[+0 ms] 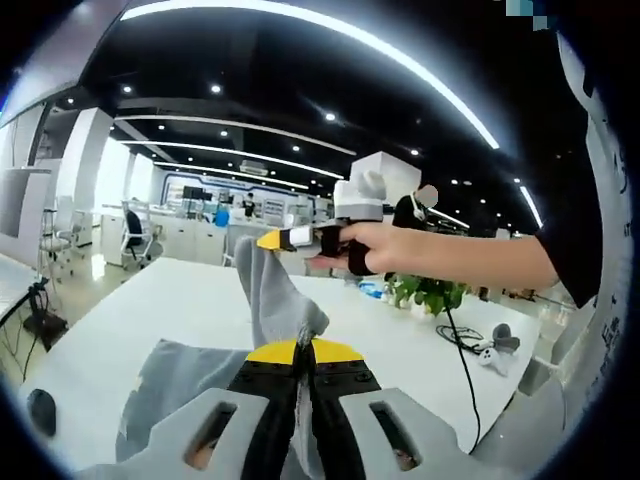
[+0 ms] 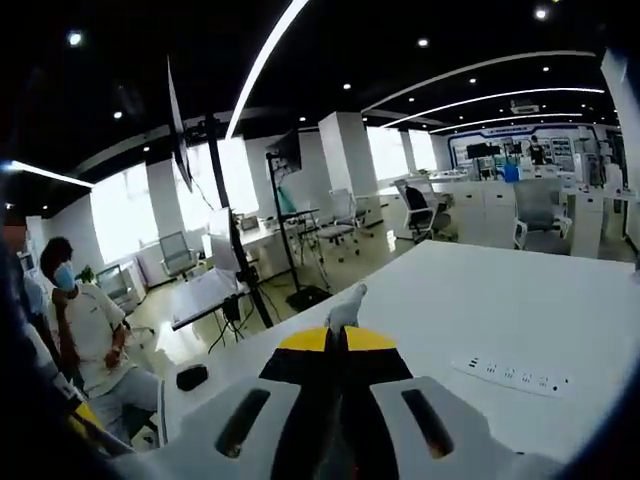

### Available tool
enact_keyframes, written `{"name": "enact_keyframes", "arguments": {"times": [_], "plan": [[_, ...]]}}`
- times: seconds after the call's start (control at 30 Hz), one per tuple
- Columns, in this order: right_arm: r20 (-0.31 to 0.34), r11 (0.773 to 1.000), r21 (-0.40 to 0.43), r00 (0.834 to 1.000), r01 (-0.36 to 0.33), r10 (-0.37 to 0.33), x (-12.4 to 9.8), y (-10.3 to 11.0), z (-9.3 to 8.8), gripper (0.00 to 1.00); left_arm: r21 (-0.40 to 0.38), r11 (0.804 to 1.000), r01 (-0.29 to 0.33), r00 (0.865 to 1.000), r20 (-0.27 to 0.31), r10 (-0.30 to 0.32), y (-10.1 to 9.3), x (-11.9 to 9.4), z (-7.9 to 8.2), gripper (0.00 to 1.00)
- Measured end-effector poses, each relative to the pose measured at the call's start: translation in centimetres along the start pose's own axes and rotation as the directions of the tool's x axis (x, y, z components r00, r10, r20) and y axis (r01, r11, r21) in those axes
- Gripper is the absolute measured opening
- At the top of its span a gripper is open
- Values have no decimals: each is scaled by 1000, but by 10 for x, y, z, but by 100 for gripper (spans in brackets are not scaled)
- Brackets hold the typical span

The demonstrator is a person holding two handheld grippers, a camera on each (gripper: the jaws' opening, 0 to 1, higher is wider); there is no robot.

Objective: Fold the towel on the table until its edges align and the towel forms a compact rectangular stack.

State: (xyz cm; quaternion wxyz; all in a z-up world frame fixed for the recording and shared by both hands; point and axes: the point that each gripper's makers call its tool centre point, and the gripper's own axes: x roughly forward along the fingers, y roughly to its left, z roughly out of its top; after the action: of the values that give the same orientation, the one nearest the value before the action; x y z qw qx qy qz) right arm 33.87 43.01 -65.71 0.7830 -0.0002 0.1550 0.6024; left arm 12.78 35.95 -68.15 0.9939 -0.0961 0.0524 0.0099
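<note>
Towel (image 1: 272, 310): grey, lifted off white table (image 1: 150, 310); one corner pinched at 6 o'clock in left gripper view, cloth rising to a 2nd corner at 12 o'clock; rest drapes down to tabletop at 7–8 o'clock.
L gripper (image 1: 303, 350): jaws closed on towel, cloth bunched just above yellow tips.
R gripper (image 2: 338, 338): jaws closed on small tuft of towel (image 2: 347, 305) poking past tips at 12 o'clock in right gripper view; also seen in left gripper view (image 1: 285, 238), held by a hand (image 1: 365, 250).
Risk 1: thin bite on R side; a tug apart prob. slips the corner out, fold lost.
Risk 2: hanging part may drag and crease; edges then won't align.
Risk 3: cable (image 1: 462, 345) and small device (image 1: 495, 350) at 3–4 o'clock could snag.
Edges: near table edge at 8 o'clock, floor beyond.
Open room: bare tabletop at 10–12 o'clock; power strip (image 2: 510, 375) at 4 o'clock in right gripper view, apart from towel.
Bystander: seated person (image 2: 85, 330) beside table, 9 o'clock.
</note>
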Motion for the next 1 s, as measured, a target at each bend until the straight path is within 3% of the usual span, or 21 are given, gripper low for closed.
{"name": "enact_keyframes", "arguments": {"times": [0.2,0.27,0.4,0.87,0.93,1.0], "plan": [[-18,1000,20,1000,9,-8,20,2,-16,1,-42,995,-93,996,-8,93,30,-7,-11,3],[-20,1000,27,1000,14,-13,27,3,-19,1,-58,988,-142,990,-33,140,43,-11,-20,3],[-32,999,36,999,13,-12,43,9,-29,1,-105,970,-219,976,-31,217,66,-20,-29,3],[-80,989,122,994,82,-72,91,21,-72,1,-162,934,-317,948,-83,308,108,-31,-67,3],[-100,994,24,989,108,-105,98,21,-81,1,-168,930,-328,944,-101,314,115,-31,-78,3],[-105,993,37,989,112,-107,107,26,-89,1,-155,927,-342,937,-129,325,121,-31,-87,3]]}}
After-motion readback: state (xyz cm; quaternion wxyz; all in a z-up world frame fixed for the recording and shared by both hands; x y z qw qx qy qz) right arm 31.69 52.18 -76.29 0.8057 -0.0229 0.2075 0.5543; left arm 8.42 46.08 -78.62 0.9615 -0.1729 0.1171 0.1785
